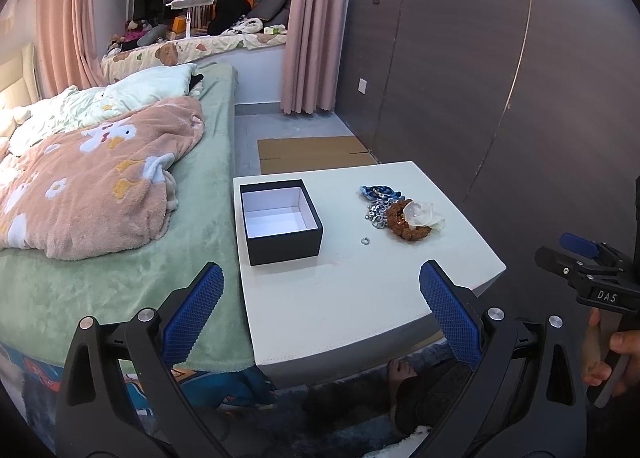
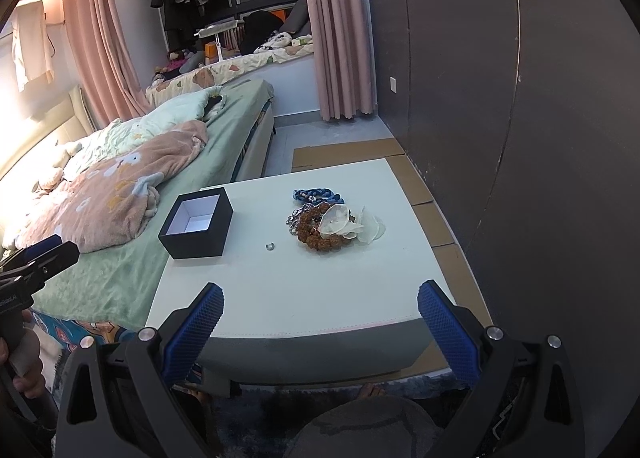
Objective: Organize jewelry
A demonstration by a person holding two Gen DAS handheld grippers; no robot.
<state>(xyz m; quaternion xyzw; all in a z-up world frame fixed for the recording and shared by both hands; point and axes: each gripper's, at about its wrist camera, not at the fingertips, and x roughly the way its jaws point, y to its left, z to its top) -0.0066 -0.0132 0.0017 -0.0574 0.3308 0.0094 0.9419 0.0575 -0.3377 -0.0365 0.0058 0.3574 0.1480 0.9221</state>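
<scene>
A black box (image 1: 280, 222) (image 2: 197, 224) with a white inside stands open and empty on the left of the white table (image 1: 340, 298) (image 2: 320, 290). A pile of jewelry lies at the right: a brown bead bracelet (image 1: 404, 224) (image 2: 314, 236), a pale shell piece (image 1: 420, 214) (image 2: 340, 224), a blue braided band (image 1: 378, 191) (image 2: 316, 194) and a silver chain (image 1: 376, 212). A small silver ring (image 1: 365, 241) (image 2: 270, 246) lies alone between box and pile. My left gripper (image 1: 322, 290) and right gripper (image 2: 320, 308) are both open and empty, held over the table's near edge.
A bed (image 1: 120, 218) with a pink blanket (image 1: 88, 186) touches the table's left side. A dark wardrobe wall (image 1: 500, 78) stands to the right. Flat cardboard (image 1: 312, 154) lies on the floor behind the table. The right gripper shows at the left view's right edge (image 1: 588, 270).
</scene>
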